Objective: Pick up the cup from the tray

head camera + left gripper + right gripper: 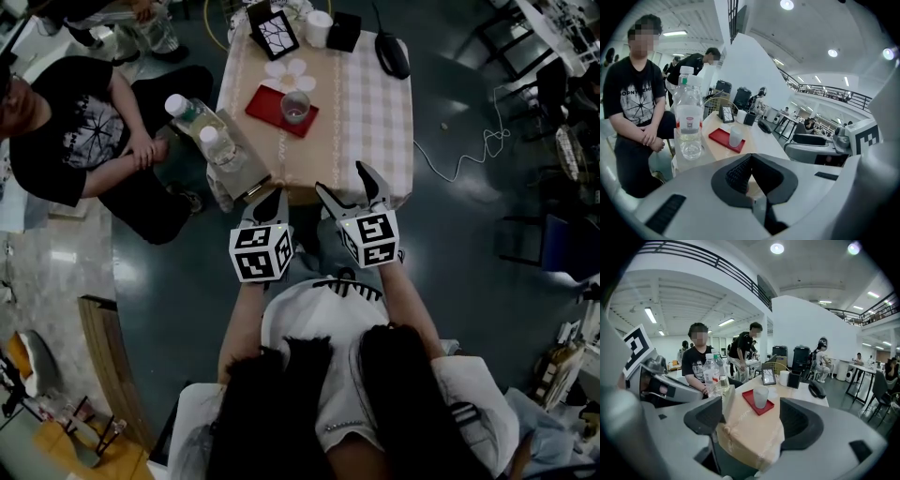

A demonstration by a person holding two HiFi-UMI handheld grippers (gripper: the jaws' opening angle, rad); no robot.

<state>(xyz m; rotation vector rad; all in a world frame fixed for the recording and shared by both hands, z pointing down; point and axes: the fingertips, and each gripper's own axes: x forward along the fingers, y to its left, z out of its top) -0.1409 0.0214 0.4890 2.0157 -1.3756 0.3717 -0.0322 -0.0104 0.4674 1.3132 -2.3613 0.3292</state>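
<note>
A clear cup (pixel 294 106) stands upright on a red tray (pixel 272 110) on the checked tablecloth of a small table (pixel 366 112). Both grippers hover off the table's near edge, well short of the tray. My left gripper (pixel 278 202) is shut with nothing in it; in the left gripper view its jaws (pixel 751 161) meet, with the cup (pixel 735 137) and tray (pixel 723 139) far ahead. My right gripper (pixel 349 187) is open and empty. In the right gripper view the cup (pixel 761 396) and tray (pixel 759 408) lie ahead between the wide-apart jaws (pixel 754 420).
Two water bottles (pixel 192 112) stand on a narrow side stand left of the table. A seated person in a black shirt (pixel 75 141) is beside it. At the table's far end are a framed picture (pixel 277 33), a white roll (pixel 320 26), a black box (pixel 344 31) and a black mouse-shaped thing (pixel 392 54).
</note>
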